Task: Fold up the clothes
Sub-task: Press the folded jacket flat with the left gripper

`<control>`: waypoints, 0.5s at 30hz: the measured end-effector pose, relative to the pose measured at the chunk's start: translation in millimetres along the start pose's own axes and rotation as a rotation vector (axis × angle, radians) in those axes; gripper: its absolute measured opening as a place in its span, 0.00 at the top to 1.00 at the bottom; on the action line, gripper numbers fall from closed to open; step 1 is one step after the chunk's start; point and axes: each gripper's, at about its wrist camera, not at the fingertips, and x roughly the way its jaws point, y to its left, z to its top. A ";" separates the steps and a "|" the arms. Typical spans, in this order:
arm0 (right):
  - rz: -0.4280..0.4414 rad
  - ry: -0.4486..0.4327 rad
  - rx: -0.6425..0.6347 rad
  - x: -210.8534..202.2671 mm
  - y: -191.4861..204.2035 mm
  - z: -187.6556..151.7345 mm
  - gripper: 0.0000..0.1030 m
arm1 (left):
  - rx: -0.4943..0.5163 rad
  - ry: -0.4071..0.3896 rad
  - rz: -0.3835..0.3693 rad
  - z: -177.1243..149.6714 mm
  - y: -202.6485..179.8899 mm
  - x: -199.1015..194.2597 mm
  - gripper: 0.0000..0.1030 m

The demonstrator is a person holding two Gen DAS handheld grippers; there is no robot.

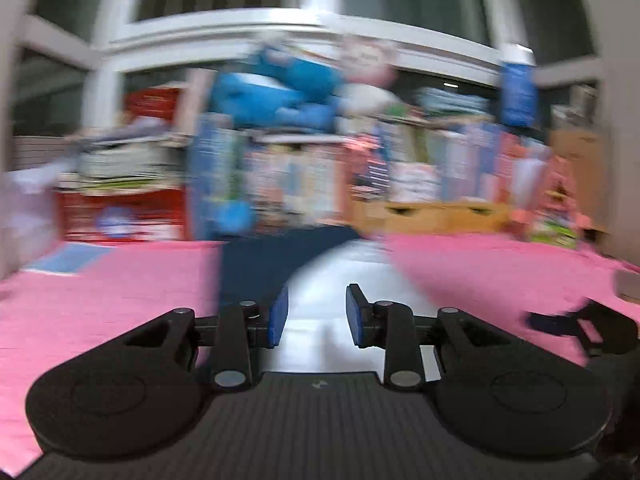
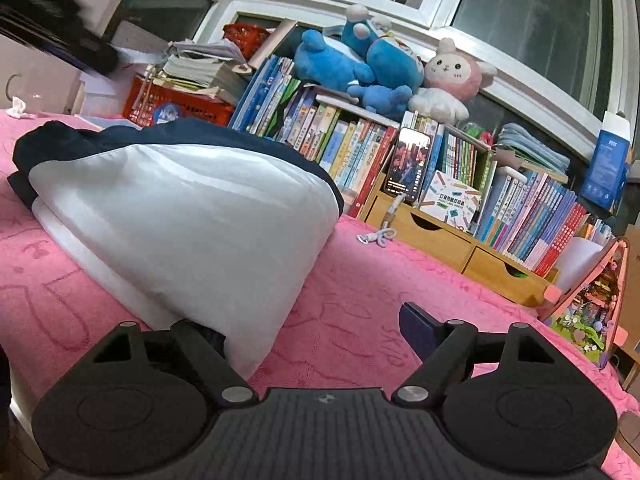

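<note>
- Right wrist view: the right gripper [image 2: 316, 320] stood wide, its left finger hidden under the corner of the folded white-and-navy garment [image 2: 180, 208] on the pink towel-covered surface [image 2: 360, 320]; grip undeterminable.
- Left wrist view, blurred: the left gripper [image 1: 317, 316] stood narrow, nothing between its blue pads [image 1: 279, 317].

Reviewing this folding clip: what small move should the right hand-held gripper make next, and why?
Probably close on the near corner of the white and navy garment. The right hand-held gripper stands open on the pink cover, one finger tucked under that corner, the other clear of it, so nothing is gripped.
</note>
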 end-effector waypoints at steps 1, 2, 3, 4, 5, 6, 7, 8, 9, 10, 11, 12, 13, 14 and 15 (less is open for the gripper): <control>0.000 -0.001 0.001 -0.1 -0.1 -0.2 0.21 | 0.020 0.010 -0.027 -3.9 -14.9 10.3 0.71; 0.001 -0.002 0.002 -0.2 -0.2 -0.3 0.21 | 0.043 0.030 -0.034 -9.6 -24.9 20.5 0.70; 0.002 -0.003 0.004 -0.3 -0.5 -0.6 0.21 | 0.050 0.069 -0.023 -17.0 -27.1 28.7 0.70; 0.004 -0.003 0.007 -0.2 -1.2 -1.0 0.21 | 0.056 0.107 -0.012 -24.3 -29.4 36.9 0.70; 0.008 -0.004 0.012 0.0 -2.1 -1.2 0.21 | 0.063 0.145 -0.001 -31.7 -31.3 44.9 0.70; 0.012 -0.003 0.017 0.2 -3.0 -1.3 0.21 | 0.071 0.159 0.014 -40.1 -24.9 47.4 0.69; 0.017 -0.002 0.023 0.4 -4.0 -1.5 0.21 | 0.086 0.160 0.054 -46.9 -17.2 46.7 0.68; 0.019 -0.002 0.026 0.6 -4.6 -1.6 0.21 | 0.112 0.153 0.104 -51.7 -8.6 44.0 0.68; 0.020 -0.003 0.025 0.7 -4.5 -1.7 0.21 | 0.135 0.146 0.150 -55.2 2.2 40.1 0.68; 0.020 -0.004 0.022 0.6 -4.2 -1.7 0.21 | 0.145 0.150 0.171 -57.6 12.7 33.8 0.69; 0.020 -0.006 0.019 0.5 -3.9 -1.7 0.21 | 0.155 0.154 0.192 -60.0 22.9 27.5 0.70; 0.021 -0.007 0.016 0.3 -3.6 -1.7 0.20 | 0.188 0.153 0.195 -62.1 27.0 20.5 0.70; 0.021 -0.009 0.013 0.2 -3.3 -1.7 0.20 | 0.220 0.152 0.198 -64.2 31.0 13.5 0.72; 0.021 -0.010 0.011 0.2 -3.1 -1.6 0.20 | 0.254 0.150 0.201 -66.3 34.8 6.7 0.74; 0.021 -0.010 0.010 0.2 -3.1 -1.5 0.20 | 0.311 0.148 0.220 -69.6 33.2 2.0 0.74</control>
